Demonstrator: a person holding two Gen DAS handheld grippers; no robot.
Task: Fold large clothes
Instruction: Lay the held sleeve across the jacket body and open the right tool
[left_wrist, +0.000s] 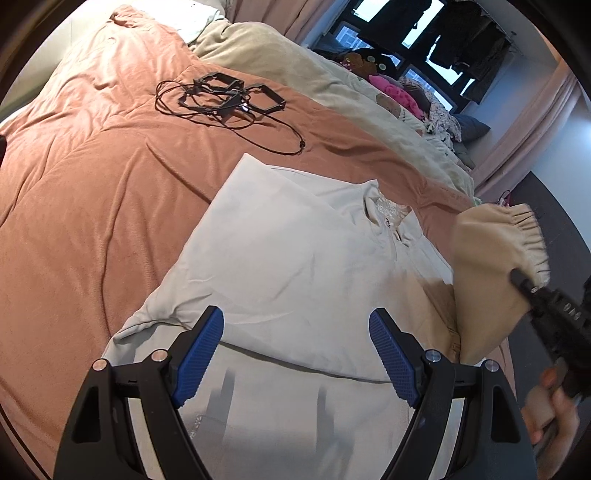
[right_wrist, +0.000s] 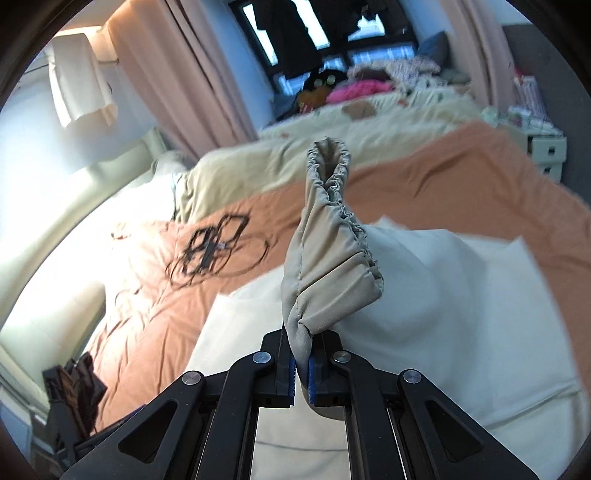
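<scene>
A pale beige jacket (left_wrist: 288, 266) lies spread on the orange bedcover, collar and zip toward the far right. My left gripper (left_wrist: 295, 328) hovers over its body, open, with nothing between the blue pads (left_wrist: 201, 354). At the right edge of the left wrist view the right gripper (left_wrist: 517, 278) holds the jacket's sleeve (left_wrist: 491, 258) up off the bed by its gathered elastic cuff. In the right wrist view my right gripper (right_wrist: 302, 363) is shut on that sleeve (right_wrist: 325, 254), which stands up in front of the camera above the jacket (right_wrist: 443, 295).
A black frame gadget with tangled cables (left_wrist: 229, 98) lies on the orange bedcover (left_wrist: 92, 192) beyond the jacket. A cream blanket (left_wrist: 295, 70) and a heap of clothes (left_wrist: 399, 92) fill the far side by the window. A person's hand (left_wrist: 550, 406) grips the right tool.
</scene>
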